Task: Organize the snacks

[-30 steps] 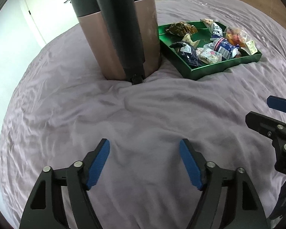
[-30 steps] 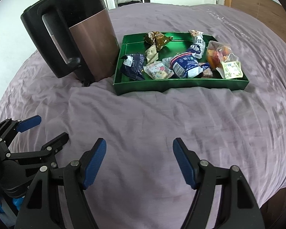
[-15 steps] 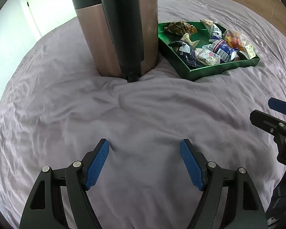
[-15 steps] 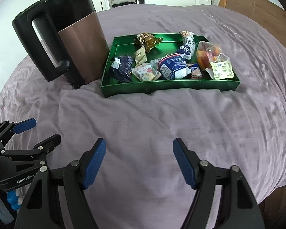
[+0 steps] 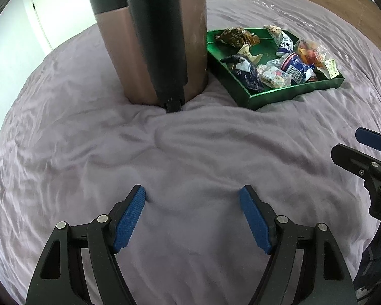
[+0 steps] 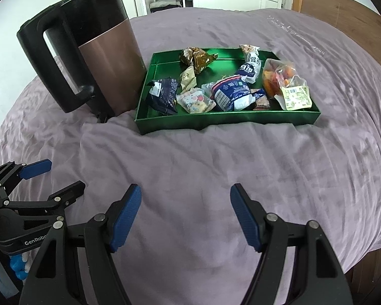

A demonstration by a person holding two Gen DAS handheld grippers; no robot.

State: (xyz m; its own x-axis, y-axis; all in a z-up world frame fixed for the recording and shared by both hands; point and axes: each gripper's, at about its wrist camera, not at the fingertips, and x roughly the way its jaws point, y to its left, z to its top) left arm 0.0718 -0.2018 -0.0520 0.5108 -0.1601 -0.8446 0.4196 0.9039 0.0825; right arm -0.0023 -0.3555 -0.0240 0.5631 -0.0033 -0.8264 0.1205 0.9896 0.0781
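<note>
"GenRobo…" on left tongs [image 6: 42, 178]

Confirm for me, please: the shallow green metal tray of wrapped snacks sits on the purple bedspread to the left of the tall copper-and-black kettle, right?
Not quite: the shallow green metal tray sits to the right of the tall copper-and-black kettle, not its left. The right wrist view shows it. It is indeed on the purple bedspread.

Both wrist views look steeply down over the purple bed [image 5: 190, 152]. The left sits close to the kettle [image 5: 152, 50]; the right stands farther back. Both share kettle and green tray [image 6: 228, 122].
</note>
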